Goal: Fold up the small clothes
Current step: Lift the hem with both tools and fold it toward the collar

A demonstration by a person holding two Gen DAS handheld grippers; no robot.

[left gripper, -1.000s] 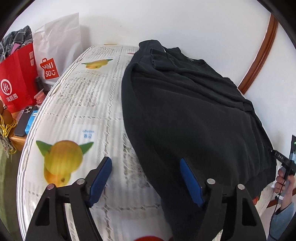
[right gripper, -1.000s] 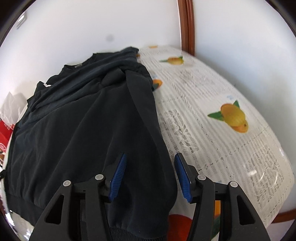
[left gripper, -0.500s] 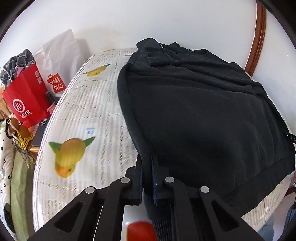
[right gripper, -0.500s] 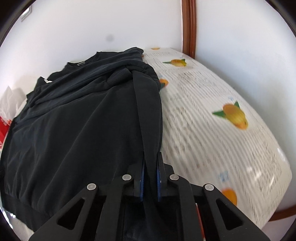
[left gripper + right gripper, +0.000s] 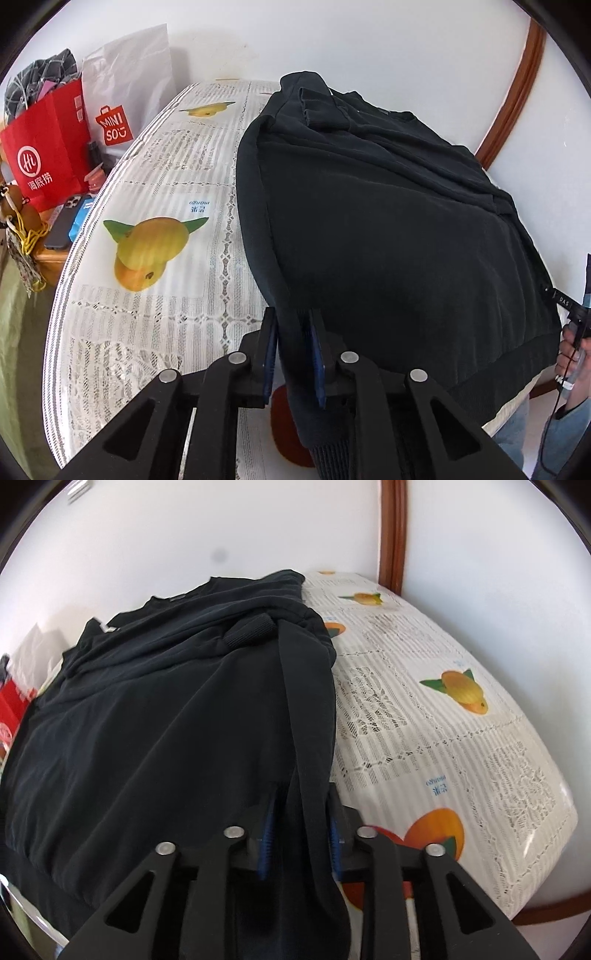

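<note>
Both grippers had sleeve fabric between their jaws. Left gripper (image 5: 293,354) sat narrow, and its jaws had just been opening a bit after clamping; the left sleeve of the black sweatshirt (image 5: 388,236) ran between the blue pads (image 5: 269,354), filling the gap, so it looked pinched there, with the ribbed cuff hanging down below the fingers. Right gripper (image 5: 300,830) stood a little wider, and its jaws had just been opening too; the other sleeve passed between them, but the view was soft and I couldn't say for sure the pads were pressing on it.

Sweatshirt lay flat on the tablecloth (image 5: 155,314), the white lacy one printed with mangoes, collar at the far end near the wall, hem toward the near edge. Both sleeves ran down the sides of the body.

Off the left edge of the table, a red paper bag (image 5: 44,155) stood next to a white Miniso bag (image 5: 125,92), with a phone (image 5: 61,229) lying on a wooden surface just below them. At the right edge of the left wrist view, a hand (image 5: 572,354) gripped the other tool's handle.
</note>
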